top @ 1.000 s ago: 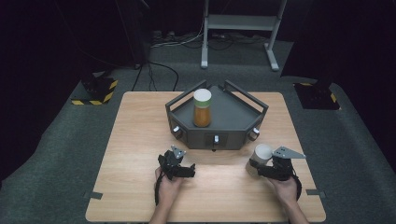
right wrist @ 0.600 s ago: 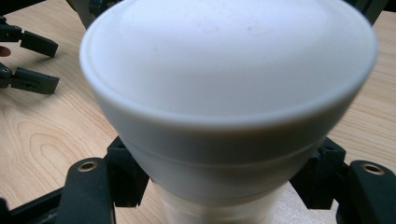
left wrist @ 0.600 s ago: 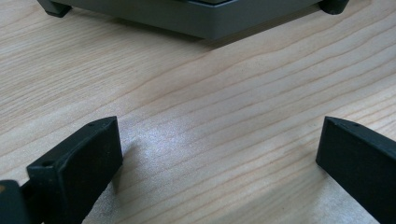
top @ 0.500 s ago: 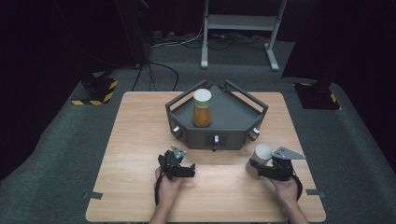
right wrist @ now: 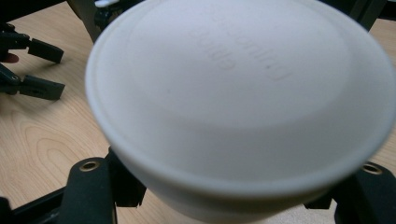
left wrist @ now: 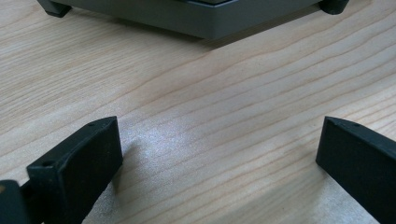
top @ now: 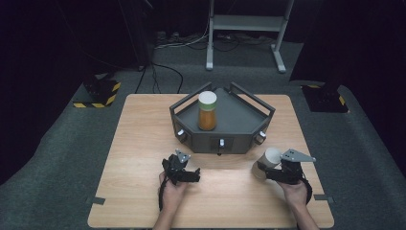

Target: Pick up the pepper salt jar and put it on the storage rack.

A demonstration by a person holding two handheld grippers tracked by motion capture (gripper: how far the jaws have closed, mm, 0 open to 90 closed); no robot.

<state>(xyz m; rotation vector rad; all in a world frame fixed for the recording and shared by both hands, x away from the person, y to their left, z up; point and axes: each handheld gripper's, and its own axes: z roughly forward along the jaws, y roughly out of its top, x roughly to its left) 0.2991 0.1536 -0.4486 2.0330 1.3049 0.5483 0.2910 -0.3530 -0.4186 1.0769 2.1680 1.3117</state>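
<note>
A jar with a white lid (top: pixel 271 156) and a tan body lies tilted in my right gripper (top: pixel 269 170), which is shut on it just in front of the grey tray's right corner. In the right gripper view the white lid (right wrist: pixel 233 93) looms large between the black fingers (right wrist: pixel 88 186). My left gripper (top: pixel 192 175) rests low on the wooden table (top: pixel 143 143), in front of the tray, open with bare wood between its fingers (left wrist: pixel 79 158). A second jar (top: pixel 207 112), orange with a white lid, stands upright in the tray (top: pixel 239 127).
The grey tray has raised rails at its back and knobs on its front face (top: pixel 221 143). Its front edge (left wrist: pixel 201 23) lies just beyond the left gripper. Bare wood spreads left of the tray and between the hands. Cables and a metal stand (top: pixel 244 24) are on the floor behind.
</note>
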